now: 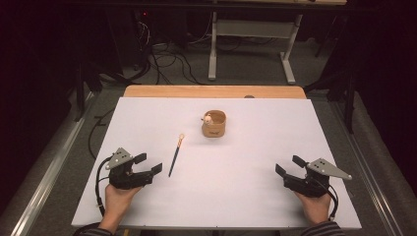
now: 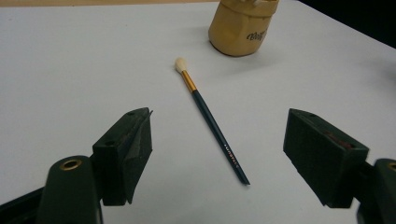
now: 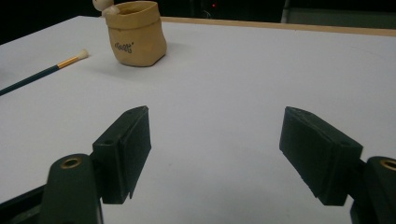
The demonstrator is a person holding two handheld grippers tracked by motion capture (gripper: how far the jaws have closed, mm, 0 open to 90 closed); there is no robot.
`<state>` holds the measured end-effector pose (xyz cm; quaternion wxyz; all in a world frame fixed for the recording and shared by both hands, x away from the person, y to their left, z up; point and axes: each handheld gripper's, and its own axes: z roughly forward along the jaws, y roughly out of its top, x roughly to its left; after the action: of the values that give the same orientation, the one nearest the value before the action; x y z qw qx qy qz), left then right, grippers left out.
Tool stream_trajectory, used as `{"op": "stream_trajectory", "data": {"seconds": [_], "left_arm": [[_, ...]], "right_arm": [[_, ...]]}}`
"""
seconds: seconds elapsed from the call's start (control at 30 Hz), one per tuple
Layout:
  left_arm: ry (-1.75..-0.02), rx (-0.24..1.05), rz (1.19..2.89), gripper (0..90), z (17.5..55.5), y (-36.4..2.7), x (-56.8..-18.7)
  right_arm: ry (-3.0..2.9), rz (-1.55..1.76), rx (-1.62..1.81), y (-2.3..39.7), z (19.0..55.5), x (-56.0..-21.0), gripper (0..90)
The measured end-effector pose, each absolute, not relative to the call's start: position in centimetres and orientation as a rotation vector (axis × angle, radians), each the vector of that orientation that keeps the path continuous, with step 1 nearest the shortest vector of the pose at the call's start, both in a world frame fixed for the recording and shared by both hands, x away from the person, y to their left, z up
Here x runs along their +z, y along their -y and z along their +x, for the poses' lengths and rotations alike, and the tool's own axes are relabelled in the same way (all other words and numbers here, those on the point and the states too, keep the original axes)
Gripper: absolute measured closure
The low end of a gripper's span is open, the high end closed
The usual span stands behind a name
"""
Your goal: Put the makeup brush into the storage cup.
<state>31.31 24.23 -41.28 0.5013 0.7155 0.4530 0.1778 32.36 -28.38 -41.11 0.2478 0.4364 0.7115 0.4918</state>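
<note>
On the white table [image 1: 246,196], the tan pot [image 1: 214,123] sits at center. My left gripper [image 1: 148,163], jaws wide and empty, is nearer the paintbrush [image 1: 175,156], which lies at its one o'clock, handle toward me. My right gripper [image 1: 289,165] gapes empty too.

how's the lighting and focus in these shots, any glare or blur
High view: the white table is evenly lit, the room behind almost black, no glare. Left gripper view: the brush is sharp, the tan pot casts a soft shadow. Right gripper view: near jaws slightly soft, background dark.
</note>
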Motion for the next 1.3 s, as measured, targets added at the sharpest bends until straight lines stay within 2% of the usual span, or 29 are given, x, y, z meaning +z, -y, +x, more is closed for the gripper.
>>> {"op": "stream_trajectory", "data": {"seconds": [1.3], "left_arm": [[-1.07, 0.39, 1.691, 21.3, 30.89, -23.82, -40.69]], "right_arm": [[-1.94, 1.182, 1.352, 28.59, 32.36, -41.04, 26.1]]}}
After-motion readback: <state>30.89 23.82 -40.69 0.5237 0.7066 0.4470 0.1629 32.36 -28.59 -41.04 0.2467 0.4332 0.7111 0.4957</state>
